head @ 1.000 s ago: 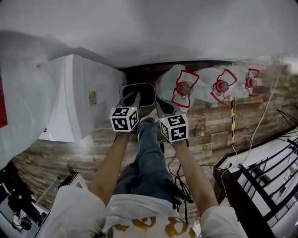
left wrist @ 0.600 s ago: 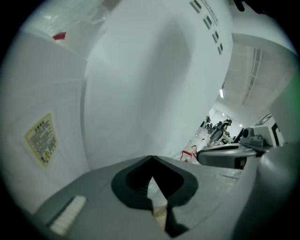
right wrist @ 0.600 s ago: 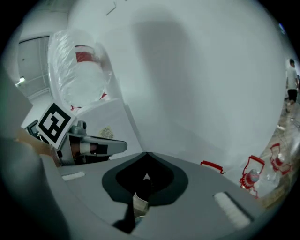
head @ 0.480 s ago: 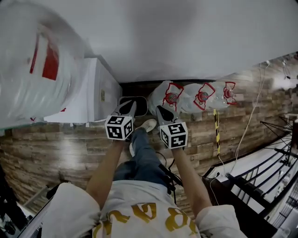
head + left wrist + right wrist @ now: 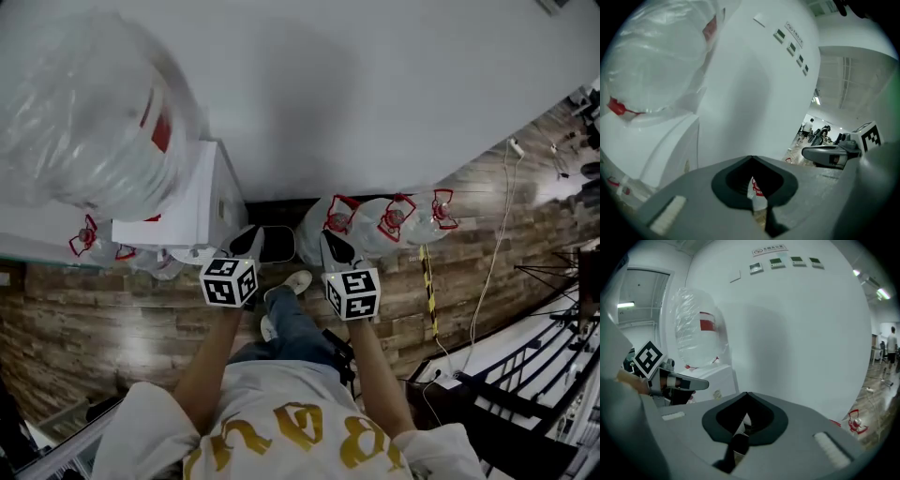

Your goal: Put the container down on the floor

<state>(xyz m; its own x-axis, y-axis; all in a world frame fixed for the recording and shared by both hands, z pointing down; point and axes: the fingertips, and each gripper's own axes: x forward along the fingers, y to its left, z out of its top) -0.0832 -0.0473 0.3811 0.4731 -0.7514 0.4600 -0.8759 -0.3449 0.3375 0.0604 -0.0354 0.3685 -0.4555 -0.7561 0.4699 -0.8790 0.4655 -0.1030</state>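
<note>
We look steeply down on a plain white painted wall (image 5: 375,94) that fills the upper half of the head view. Below it runs a brown wood-plank floor (image 5: 112,319), brightest at the far right edge. A white boxy cabinet (image 5: 183,211) stands against the wall, left of centre. A yellow-and-black striped strip (image 5: 428,291) crosses the floor at right. A black metal rack (image 5: 511,436) fills the lower right corner. In the right gripper view, a row of small wall panels (image 5: 783,262) sits high on the wall, and a ceiling light bar (image 5: 626,304) glows at upper left.
</note>
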